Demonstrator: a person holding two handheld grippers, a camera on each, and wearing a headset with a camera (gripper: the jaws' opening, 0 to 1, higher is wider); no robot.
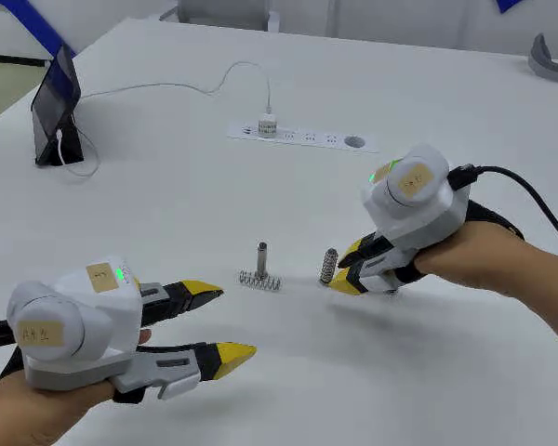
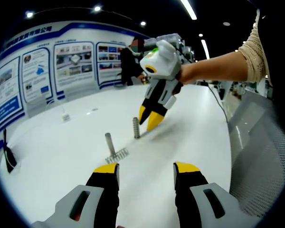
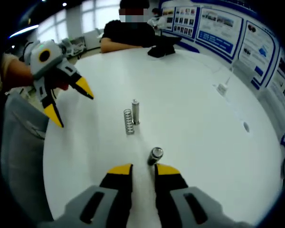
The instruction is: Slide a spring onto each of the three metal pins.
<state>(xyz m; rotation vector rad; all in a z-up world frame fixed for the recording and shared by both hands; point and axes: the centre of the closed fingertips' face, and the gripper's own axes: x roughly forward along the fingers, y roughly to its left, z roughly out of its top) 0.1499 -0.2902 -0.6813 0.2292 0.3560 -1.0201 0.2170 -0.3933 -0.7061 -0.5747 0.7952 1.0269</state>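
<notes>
A bare metal pin (image 1: 261, 258) (image 2: 109, 142) (image 3: 136, 110) stands upright mid-table. A loose spring (image 1: 259, 280) (image 2: 117, 154) (image 3: 128, 121) lies flat at its foot. To the right, a second pin wearing a spring (image 1: 329, 266) (image 2: 136, 128) (image 3: 155, 155) stands upright. My right gripper (image 1: 346, 282) (image 3: 143, 170) (image 2: 149, 118) has its tips at the base of that pin, jaws a narrow gap apart with nothing between them. My left gripper (image 1: 225, 322) (image 2: 146, 171) (image 3: 73, 107) hovers wide open and empty, a short way in front and to the left of the bare pin.
A white power strip (image 1: 302, 137) with a plugged charger (image 1: 267, 124) lies at the back of the white table (image 1: 167, 195); its cable runs to a tablet on a stand (image 1: 56, 102) far left. A person (image 3: 133, 28) sits across the table.
</notes>
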